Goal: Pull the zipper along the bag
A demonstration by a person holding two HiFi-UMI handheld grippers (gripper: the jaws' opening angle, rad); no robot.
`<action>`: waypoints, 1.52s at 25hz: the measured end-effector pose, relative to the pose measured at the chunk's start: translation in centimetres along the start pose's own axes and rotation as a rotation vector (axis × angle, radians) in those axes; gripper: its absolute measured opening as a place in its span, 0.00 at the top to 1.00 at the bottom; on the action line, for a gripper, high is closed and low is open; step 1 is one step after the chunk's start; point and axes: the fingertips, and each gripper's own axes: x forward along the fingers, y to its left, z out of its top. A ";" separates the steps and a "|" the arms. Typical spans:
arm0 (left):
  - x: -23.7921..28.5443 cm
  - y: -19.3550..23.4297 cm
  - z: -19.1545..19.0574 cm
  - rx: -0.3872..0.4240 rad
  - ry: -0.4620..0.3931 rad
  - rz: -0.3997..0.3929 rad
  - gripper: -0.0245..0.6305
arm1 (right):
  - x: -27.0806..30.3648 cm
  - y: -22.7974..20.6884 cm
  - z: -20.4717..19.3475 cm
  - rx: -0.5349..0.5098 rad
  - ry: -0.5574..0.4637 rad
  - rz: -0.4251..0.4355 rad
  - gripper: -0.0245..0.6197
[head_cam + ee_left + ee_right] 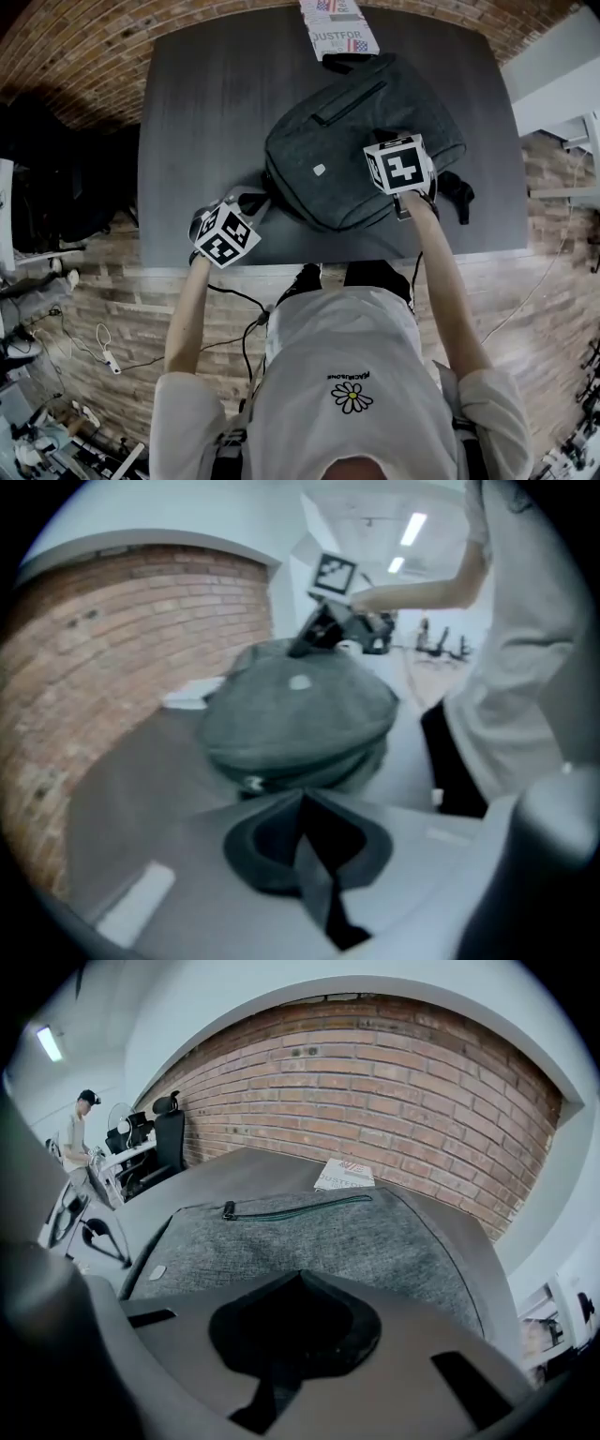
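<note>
- Two tools are at one grey backpack (347,141); it lies flat on the dark tabletop (206,112), close to the near edge, and a printed booklet (339,33) lies just behind it
- Left tool (300,799): the jaws are pressed fully together and I see nothing between them; it hangs just beside the near left corner of the backpack, apart from the fabric
- Right tool (298,1279): it is over the near right part of the backpack; the jaws look closed against each other; whether they pinch a fold of fabric I cannot tell; I judge that it steadies the bag
- Front pocket zipper (291,1209): it looks closed along its whole length, with the slider (228,1210) at one end; the main zipper round the edge is too dark to read
- Progress, as I judge it: no tool has a zipper pull now; whether a pull is finished or not yet begun, these views do not decide
</note>
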 end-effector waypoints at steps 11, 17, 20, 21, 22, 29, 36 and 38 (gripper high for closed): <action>-1.1 1.6 -1.1 -0.448 -0.007 0.556 0.96 | 0.2 0.6 0.6 -0.035 -0.028 0.054 0.96; 0.6 5.4 -0.5 -0.428 0.058 0.549 0.73 | 0.4 0.8 -0.4 -0.055 0.005 0.022 0.96; 1.4 5.2 -0.5 -0.336 0.118 0.504 0.74 | 0.4 0.8 -0.5 -0.055 0.008 0.025 0.96; 1.5 5.2 -0.6 -0.318 0.135 0.484 0.75 | 0.4 0.9 -0.3 -0.055 0.003 0.030 0.96; 1.7 5.1 -0.6 -0.305 0.151 0.465 0.77 | 0.4 1.0 0.0 -0.057 -0.009 0.035 0.96; 2.2 5.0 -0.9 -0.346 0.156 0.415 0.84 | 0.1 1.1 0.5 -0.068 -0.039 0.032 0.96; 1.7 5.8 -1.9 -0.277 0.155 0.465 0.95 | 0.1 1.1 0.4 -0.078 -0.047 0.031 0.96; 2.1 6.1 -2.0 -0.270 0.177 0.459 0.93 | 0.2 1.0 0.4 -0.075 -0.047 0.033 0.96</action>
